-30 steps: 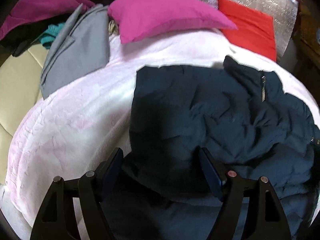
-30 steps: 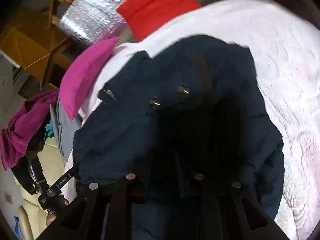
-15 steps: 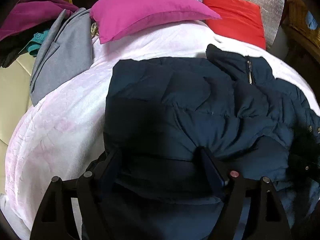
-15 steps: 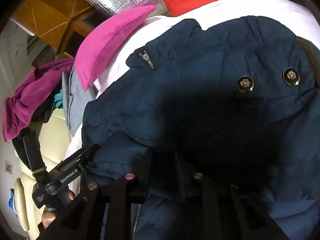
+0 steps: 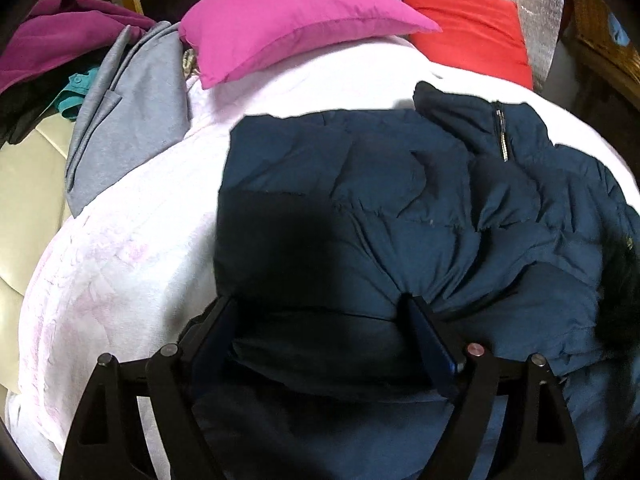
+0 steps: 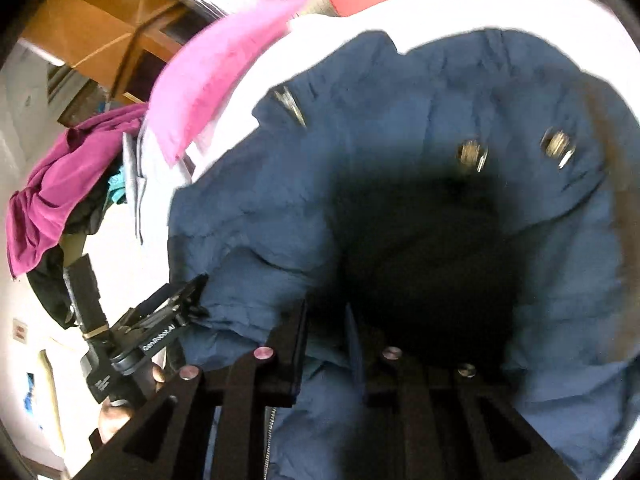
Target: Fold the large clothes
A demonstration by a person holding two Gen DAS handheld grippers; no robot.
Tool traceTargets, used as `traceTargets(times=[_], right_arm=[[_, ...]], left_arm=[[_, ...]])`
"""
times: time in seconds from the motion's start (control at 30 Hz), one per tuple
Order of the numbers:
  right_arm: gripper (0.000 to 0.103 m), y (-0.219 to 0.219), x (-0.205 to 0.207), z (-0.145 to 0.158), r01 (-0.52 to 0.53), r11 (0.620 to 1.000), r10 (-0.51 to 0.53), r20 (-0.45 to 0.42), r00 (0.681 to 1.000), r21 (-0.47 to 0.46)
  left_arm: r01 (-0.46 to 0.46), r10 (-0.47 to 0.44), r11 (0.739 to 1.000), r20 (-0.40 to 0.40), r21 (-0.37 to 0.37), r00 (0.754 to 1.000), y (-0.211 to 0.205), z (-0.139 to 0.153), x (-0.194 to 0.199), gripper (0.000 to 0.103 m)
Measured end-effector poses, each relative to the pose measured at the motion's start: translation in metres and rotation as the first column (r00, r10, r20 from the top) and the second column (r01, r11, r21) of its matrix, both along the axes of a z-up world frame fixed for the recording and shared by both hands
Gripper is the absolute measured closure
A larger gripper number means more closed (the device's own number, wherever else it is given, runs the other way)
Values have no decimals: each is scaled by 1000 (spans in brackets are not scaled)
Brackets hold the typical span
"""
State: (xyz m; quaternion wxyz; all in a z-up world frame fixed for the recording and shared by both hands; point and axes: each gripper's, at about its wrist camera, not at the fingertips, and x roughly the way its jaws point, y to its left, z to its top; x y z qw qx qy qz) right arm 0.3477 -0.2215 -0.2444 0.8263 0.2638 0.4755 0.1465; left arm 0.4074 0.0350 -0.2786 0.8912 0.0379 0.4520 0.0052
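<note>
- A bed with a pale pink blanket (image 5: 120, 264) holds one navy puffy jacket (image 5: 400, 208).
- The left claw (image 5: 320, 312) is spread wide, its jaws just opening, jacket fabric loose between them.
- The right claw (image 6: 326, 320) pinches a jacket fold, jaws closing further.
- One pink pillow (image 5: 296, 24) and one red pillow (image 5: 468, 40) sit behind.

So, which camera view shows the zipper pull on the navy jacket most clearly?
The left wrist view: the zipper pull hangs sharp and unblocked at the collar of the navy jacket. In the right wrist view it is only a motion-blurred metallic streak.
</note>
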Motion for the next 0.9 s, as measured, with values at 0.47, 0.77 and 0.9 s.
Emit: traceTargets(times=[0.47,0.77,0.9], right_arm=[[80,-53,-2,-22,134,988,-136,-30,990,-76],[78,-47,-11,3,97,992,-95,37,995,-78],[75,-45,-1,-20,87,993,-89,-29,996,-83]], left_arm=[[-22,2,996,241,83,971,-10,47,-33,17],[-19,-4,996,266,86,964,-11,52,-34,17],[-16,-8,996,274,86,962,-11,53,-36,17]])
